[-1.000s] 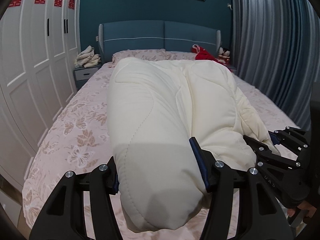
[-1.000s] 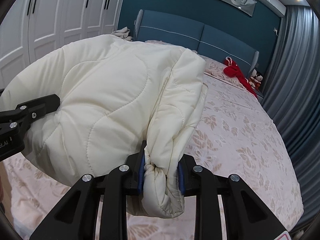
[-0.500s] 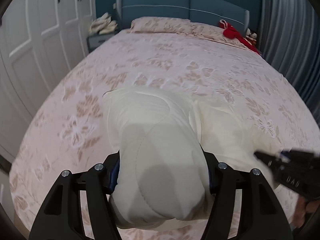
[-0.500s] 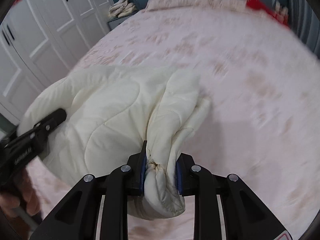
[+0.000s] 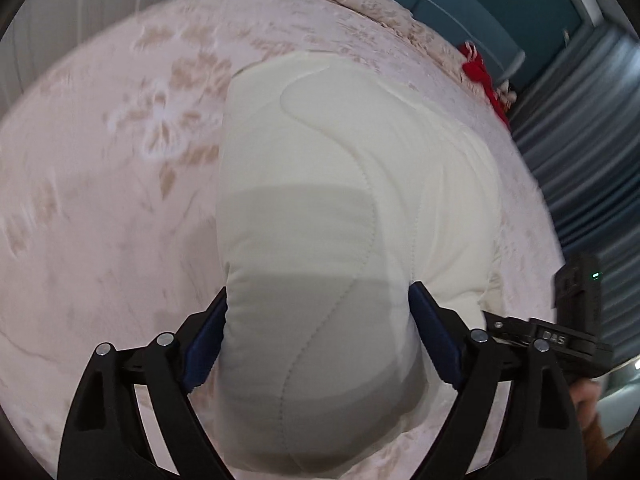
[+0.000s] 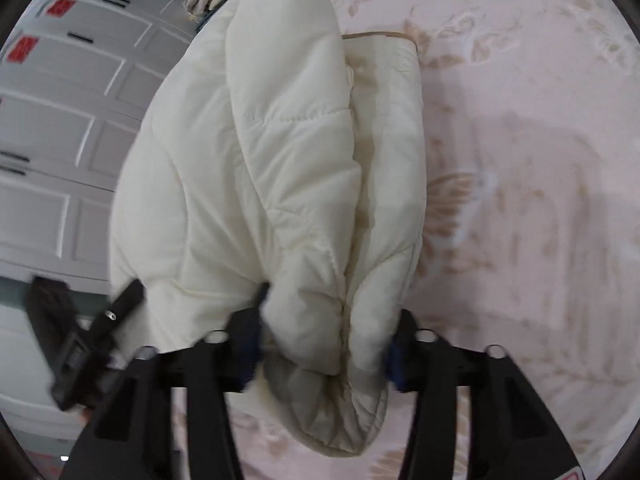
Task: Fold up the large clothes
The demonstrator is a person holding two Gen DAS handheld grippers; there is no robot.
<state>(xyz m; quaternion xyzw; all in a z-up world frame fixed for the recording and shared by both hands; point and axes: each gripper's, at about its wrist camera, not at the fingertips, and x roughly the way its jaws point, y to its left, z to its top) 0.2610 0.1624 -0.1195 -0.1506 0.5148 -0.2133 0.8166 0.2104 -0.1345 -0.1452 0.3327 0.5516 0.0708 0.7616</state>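
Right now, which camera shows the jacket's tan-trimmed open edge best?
The right wrist view: the cream jacket shows its tan-trimmed edge and folded layers, bunched in the right tongs. The left wrist view shows only smooth quilted back, pinched by the left tongs.

The left tongs (image 5: 318, 336) have shiny black arms, round silver screws and dark blue pads (image 5: 202, 352). The right tongs (image 6: 322, 344) look the same. In the left view's lower right, white letters "DAS" show, with a small green light above.
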